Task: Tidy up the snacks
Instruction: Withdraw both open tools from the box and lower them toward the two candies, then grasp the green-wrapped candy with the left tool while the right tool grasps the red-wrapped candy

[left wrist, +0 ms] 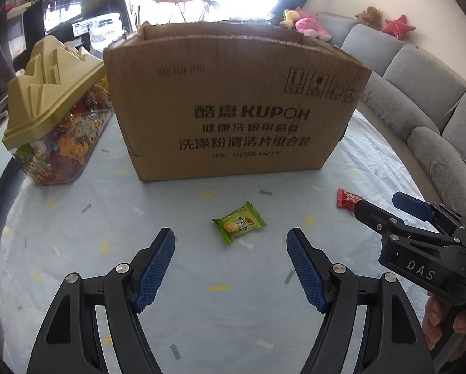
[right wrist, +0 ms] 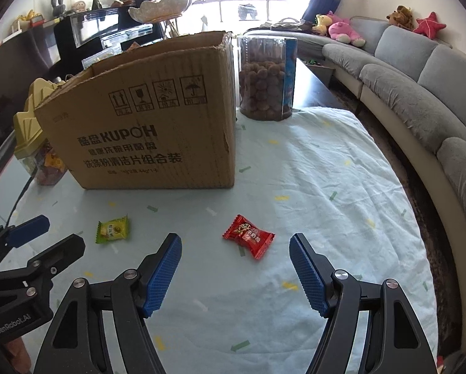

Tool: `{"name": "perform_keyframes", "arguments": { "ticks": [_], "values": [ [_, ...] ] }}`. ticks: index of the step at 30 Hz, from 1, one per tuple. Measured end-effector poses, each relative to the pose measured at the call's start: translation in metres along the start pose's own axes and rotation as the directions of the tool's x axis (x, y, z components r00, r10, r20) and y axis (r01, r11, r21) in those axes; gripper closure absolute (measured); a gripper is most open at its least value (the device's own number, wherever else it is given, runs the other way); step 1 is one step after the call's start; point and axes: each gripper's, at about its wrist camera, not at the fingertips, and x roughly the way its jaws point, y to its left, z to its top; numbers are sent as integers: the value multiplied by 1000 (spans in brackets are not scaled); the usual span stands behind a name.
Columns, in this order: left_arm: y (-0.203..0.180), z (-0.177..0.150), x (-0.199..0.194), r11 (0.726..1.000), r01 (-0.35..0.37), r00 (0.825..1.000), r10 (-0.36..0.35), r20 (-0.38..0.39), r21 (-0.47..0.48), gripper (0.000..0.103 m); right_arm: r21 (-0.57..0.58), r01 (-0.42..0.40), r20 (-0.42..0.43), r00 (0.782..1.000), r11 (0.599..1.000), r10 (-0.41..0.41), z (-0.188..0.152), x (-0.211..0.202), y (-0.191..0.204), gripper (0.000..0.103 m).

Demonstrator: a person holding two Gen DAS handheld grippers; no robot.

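- Fingertips (left wrist: 162, 243) of the left gripper (left wrist: 231, 241) are standing well apart over a pale, confetti-printed tablecloth (left wrist: 77, 249), gripping nothing; a green snack packet (left wrist: 239, 222) is lying flat on the cloth just beyond the gap between them.
- Ribbed blue pads (right wrist: 307, 268) of the right gripper (right wrist: 236, 244) are likewise spread and empty, framing a red snack packet (right wrist: 248, 236) that is resting flat on the cloth just ahead of them, near the green one.
- Judging by the scene, both grippers are working through the approach step, each lined up on its own sweet, with neither packet yet touched.
- Next, each gripper looks to be needing a final drop to the cloth and a gentle squeeze across a thin, crinkly foil wrapper with crimped ends; such slick, flat packets are likely to slide or fold.
- Standing open-topped behind the sweets, a corrugated cardboard box (left wrist: 233, 99) is appearing as the probable destination.
- Flanking it are a clear candy jar (left wrist: 58, 143) with a ridged yellow lid and a tall transparent canister (right wrist: 265, 78) of brown round snacks.
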Motion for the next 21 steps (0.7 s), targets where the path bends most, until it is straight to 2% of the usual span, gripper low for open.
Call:
{"name": "perform_keyframes", "arguments": {
  "ticks": [11,18,21],
  "values": [
    [0,0,31,1000,9,999,-10,-33,-17,32,44,18,-56,998,999,-16,-7,28,-12,31],
    [-5,5,47,1000,10,999,-12,-51,-27,43,67,5,-75,997,998,0,-7,40,-18,31],
    [-7,7,53,999,9,999,-11,-54,-31,44,74,-13,-77,997,997,19,-6,41,-18,31]
  ]
}}
